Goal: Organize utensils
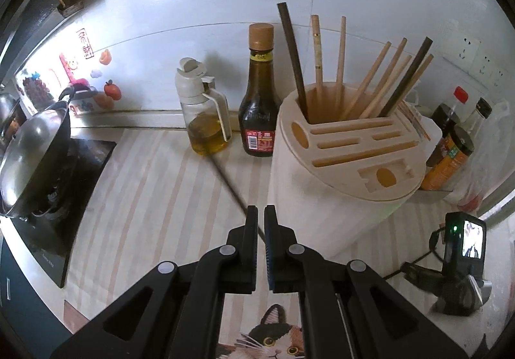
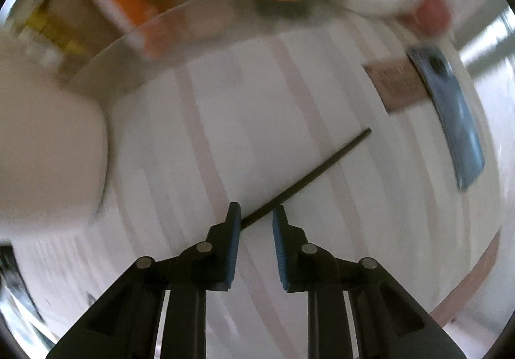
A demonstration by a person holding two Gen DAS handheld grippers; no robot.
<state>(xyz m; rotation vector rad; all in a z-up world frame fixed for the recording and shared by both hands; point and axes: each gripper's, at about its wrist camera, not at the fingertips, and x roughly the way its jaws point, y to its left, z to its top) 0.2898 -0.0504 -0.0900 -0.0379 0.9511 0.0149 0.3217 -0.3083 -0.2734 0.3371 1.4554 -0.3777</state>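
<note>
A cream utensil holder (image 1: 347,166) stands on the striped mat, with several wooden and two dark chopsticks (image 1: 376,85) upright in its back compartment. My left gripper (image 1: 261,211) is just in front of the holder's left side, shut on a thin dark chopstick (image 1: 231,185) that slants away toward the oil bottle. In the blurred right wrist view, my right gripper (image 2: 256,214) points down at the mat with its jaws apart. Another dark chopstick (image 2: 315,169) lies flat on the mat, its near end between the fingertips, close to the left one, with no pad pressing on it. The holder (image 2: 48,150) shows at that view's left edge.
An oil bottle (image 1: 202,111) and a dark sauce bottle (image 1: 259,95) stand against the wall behind the mat. A lidded wok (image 1: 32,159) sits on the hob at left. Jars (image 1: 450,150) crowd the right. A small camera (image 1: 463,243) and a blue flat object (image 2: 450,114) lie nearby.
</note>
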